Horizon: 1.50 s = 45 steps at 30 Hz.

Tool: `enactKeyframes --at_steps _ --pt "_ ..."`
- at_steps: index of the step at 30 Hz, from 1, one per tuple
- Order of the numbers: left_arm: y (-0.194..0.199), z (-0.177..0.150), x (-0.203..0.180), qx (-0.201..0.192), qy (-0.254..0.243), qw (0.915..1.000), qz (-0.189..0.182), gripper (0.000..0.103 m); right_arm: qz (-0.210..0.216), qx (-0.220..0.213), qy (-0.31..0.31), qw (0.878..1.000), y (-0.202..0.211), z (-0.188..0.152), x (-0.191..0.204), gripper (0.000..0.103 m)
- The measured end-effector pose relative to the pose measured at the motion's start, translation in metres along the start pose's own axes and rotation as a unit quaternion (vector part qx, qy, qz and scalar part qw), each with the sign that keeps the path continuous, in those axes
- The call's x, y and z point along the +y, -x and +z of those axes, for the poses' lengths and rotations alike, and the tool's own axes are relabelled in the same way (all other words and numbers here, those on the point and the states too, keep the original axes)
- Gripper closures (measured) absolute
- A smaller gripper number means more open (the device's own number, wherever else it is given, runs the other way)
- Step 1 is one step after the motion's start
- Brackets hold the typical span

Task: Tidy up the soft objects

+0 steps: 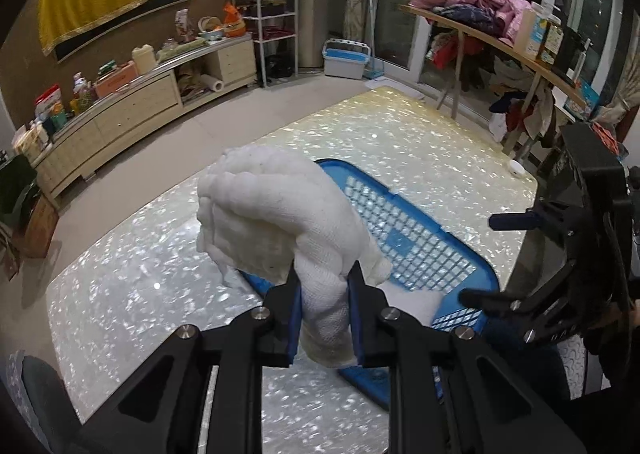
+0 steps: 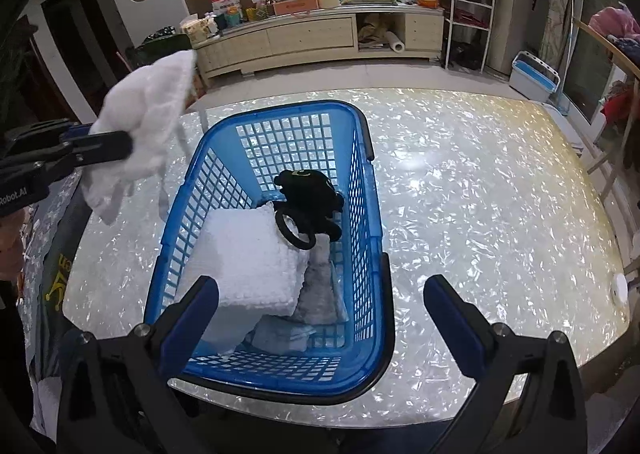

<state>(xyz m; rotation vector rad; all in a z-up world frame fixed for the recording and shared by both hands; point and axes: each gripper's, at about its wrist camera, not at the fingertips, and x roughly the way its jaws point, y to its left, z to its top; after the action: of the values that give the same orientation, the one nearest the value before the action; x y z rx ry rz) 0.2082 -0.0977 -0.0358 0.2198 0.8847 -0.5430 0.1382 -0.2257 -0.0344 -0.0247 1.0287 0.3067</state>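
Note:
My left gripper (image 1: 324,318) is shut on a white knitted cloth (image 1: 276,214) and holds it in the air to the left of the blue plastic basket (image 1: 476,286). In the right wrist view the cloth (image 2: 144,122) hangs from the left gripper (image 2: 108,148) beside the basket (image 2: 360,182). In the basket lie a white textured pillow (image 2: 248,262), a black plush toy (image 2: 308,202) and grey cloths (image 2: 320,294). My right gripper (image 2: 320,318) is open and empty over the basket's near end.
The basket stands on a pearly white table (image 2: 480,214). A small white round object (image 2: 621,286) sits at the table's right edge. A long cabinet (image 2: 312,38) with clutter stands behind. A rack with clothes (image 1: 480,14) stands at the right.

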Motion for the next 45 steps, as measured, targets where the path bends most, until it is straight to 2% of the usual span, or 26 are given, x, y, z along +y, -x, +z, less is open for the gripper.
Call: enactKeyframes --at_steps 7,15,21,26,27,28,31,33,37,45 --pt "-0.031 0.015 -0.030 0.022 -0.018 0.9994 -0.022 0.085 0.007 -0.003 0.010 1.000 -0.002 0.002 -0.008 0.000" --pt "-0.079 0.023 -0.045 0.057 -0.017 0.9971 -0.047 0.085 0.006 0.002 -0.003 1.000 -0.012 0.000 -0.027 0.000" --pt "-0.129 0.020 -0.051 0.111 -0.018 0.9926 -0.045 0.085 0.007 0.014 -0.015 1.000 -0.022 -0.003 -0.038 0.000" --pt "-0.151 0.010 -0.054 0.141 -0.021 0.9883 -0.053 0.080 0.012 0.021 -0.015 1.000 -0.030 -0.001 -0.039 0.000" --pt "-0.154 0.009 -0.055 0.146 -0.021 0.9878 -0.052 0.076 0.011 0.023 -0.014 1.000 -0.032 0.000 -0.038 0.000" --pt "-0.155 0.008 -0.054 0.147 -0.023 0.9876 -0.052 0.063 0.011 0.024 -0.013 1.000 -0.033 0.000 -0.037 0.000" --pt "-0.156 0.009 -0.054 0.144 -0.028 0.9886 -0.037 0.042 0.011 0.025 -0.010 1.000 -0.035 0.000 -0.036 0.000" --pt "-0.154 0.007 -0.053 0.144 -0.027 0.9889 -0.024 0.037 0.010 0.026 -0.009 1.000 -0.036 0.001 -0.036 0.000" --pt "-0.133 0.002 -0.041 0.125 -0.013 0.9917 -0.027 0.024 0.011 0.021 -0.004 1.000 -0.030 0.003 -0.032 0.000" --pt "-0.070 -0.014 -0.011 0.074 0.014 0.9971 0.010 0.018 0.018 0.017 0.024 0.999 -0.032 0.015 -0.008 0.000"
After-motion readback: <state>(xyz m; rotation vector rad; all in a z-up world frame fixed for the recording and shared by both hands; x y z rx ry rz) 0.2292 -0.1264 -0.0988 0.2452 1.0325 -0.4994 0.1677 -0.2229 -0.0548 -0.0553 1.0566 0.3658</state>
